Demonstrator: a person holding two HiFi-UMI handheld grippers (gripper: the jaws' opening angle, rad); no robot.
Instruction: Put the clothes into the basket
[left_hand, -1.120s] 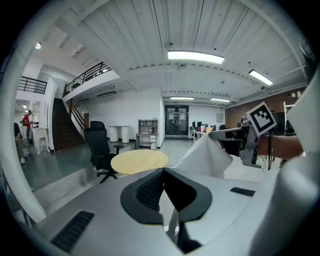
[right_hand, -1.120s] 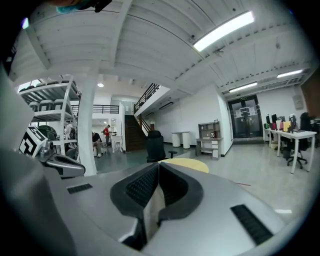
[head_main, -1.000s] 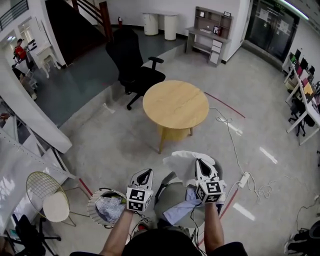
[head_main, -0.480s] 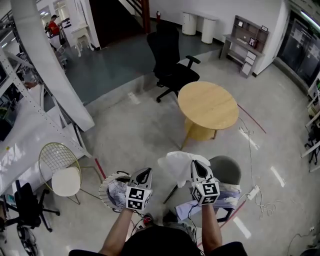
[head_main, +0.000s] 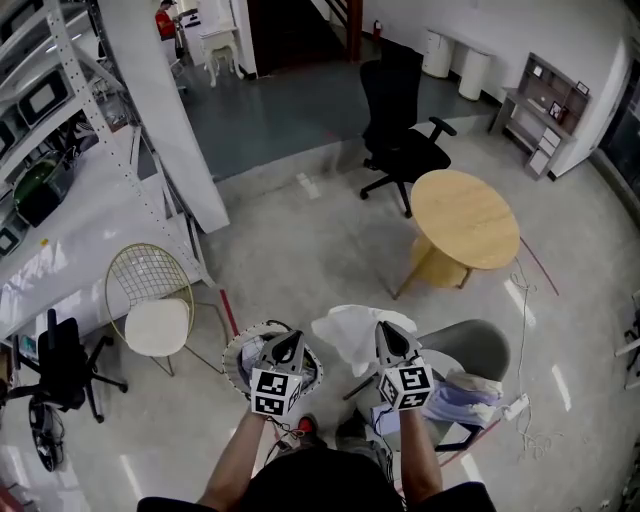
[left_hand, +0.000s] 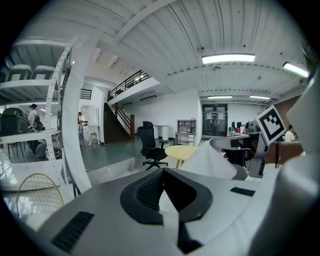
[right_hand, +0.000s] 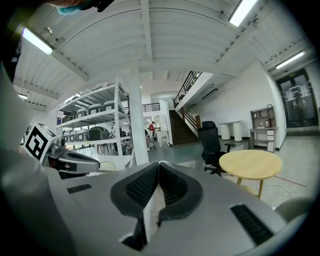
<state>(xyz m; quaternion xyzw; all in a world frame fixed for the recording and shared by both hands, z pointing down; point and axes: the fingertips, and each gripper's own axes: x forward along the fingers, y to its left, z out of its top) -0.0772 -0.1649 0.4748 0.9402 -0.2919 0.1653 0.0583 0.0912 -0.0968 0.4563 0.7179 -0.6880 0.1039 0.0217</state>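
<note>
Pinches a white garment (head_main: 346, 334) in the closed right claw (head_main: 386, 332), raised between the basket (head_main: 233, 351) and the grey chair (head_main: 482, 345). Holds the left claw (head_main: 289, 342) closed too, tips together, above the round basket on the floor. Shows more clothes (head_main: 468, 392) heaped on the chair seat.

Pretty simple kit here: two handheld grippers moulded in light grey plastic, the left gripper (head_main: 289, 342) and the right gripper (head_main: 384, 330). Each one is tapered to a point and lined inside with black ribbed pads (left_hand: 149, 189). A cube with black-and-white square markers (head_main: 275, 392) is mounted at the back of each. Dark rectangular slots (right_hand: 248, 218) are cut into the housings. A dark short-sleeved top (head_main: 468, 498) is worn, forearms left uncovered.
</note>
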